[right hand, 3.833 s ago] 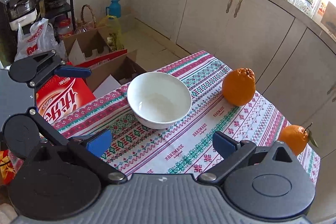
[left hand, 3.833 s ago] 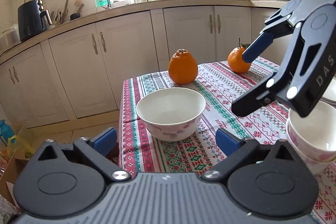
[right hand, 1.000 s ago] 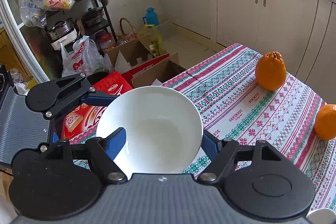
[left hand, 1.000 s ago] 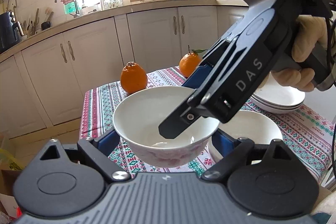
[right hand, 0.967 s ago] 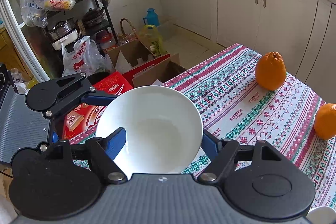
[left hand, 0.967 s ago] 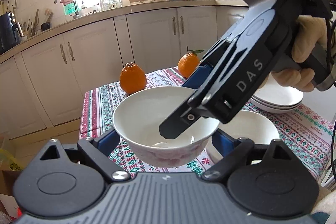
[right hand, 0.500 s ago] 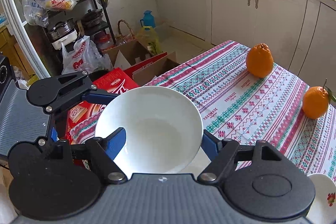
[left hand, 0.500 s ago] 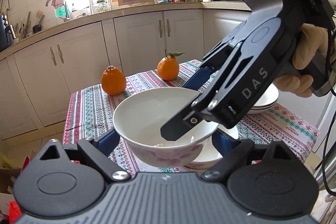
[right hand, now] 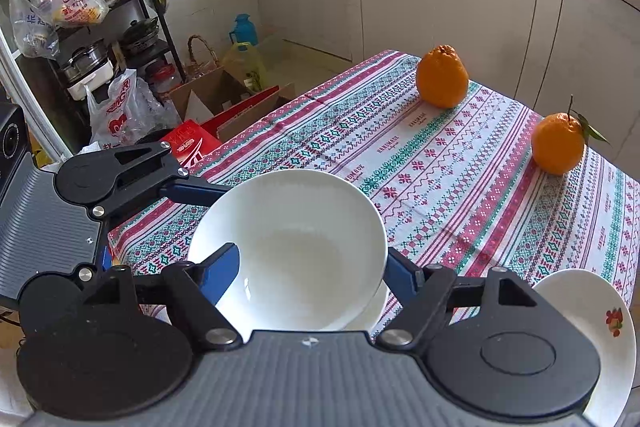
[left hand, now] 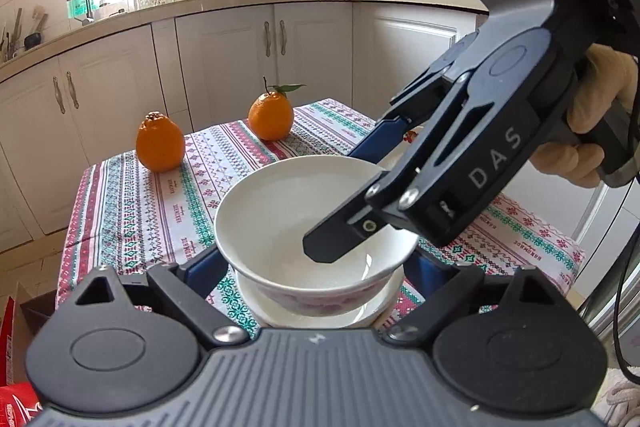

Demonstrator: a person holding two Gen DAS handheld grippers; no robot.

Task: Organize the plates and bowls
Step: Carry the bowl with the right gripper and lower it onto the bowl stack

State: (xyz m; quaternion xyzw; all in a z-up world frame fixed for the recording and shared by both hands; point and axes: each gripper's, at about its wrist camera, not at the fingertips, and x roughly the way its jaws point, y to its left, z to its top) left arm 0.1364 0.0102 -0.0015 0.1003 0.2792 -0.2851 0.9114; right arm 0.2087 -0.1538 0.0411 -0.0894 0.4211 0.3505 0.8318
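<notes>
A white bowl [left hand: 288, 211] with a pink flower pattern is held between both grippers. My left gripper [left hand: 316, 267] is shut on it, one blue pad on each side of the bowl's body. From the upper right, held by a gloved hand [left hand: 592, 131], my right gripper [left hand: 348, 203] reaches in: one finger lies over the bowl's inside, the other against the far rim. Seen from the right wrist, the bowl [right hand: 296, 247] fills the right gripper [right hand: 310, 275]. A second white bowl [left hand: 256, 303] sits directly under the held one, its rim [right hand: 380, 307] just showing.
Two oranges [left hand: 160, 143] [left hand: 271, 117] stand on the patterned tablecloth [right hand: 460, 187] towards the far side. A stack of white plates [right hand: 592, 327] lies at the right table edge. Cardboard boxes [right hand: 224, 99] and bags stand on the floor beyond the left edge.
Both grippers have carried the bowl rightwards across the table. It now hangs right over the second bowl, which before lay off to the right. The grips look the same.
</notes>
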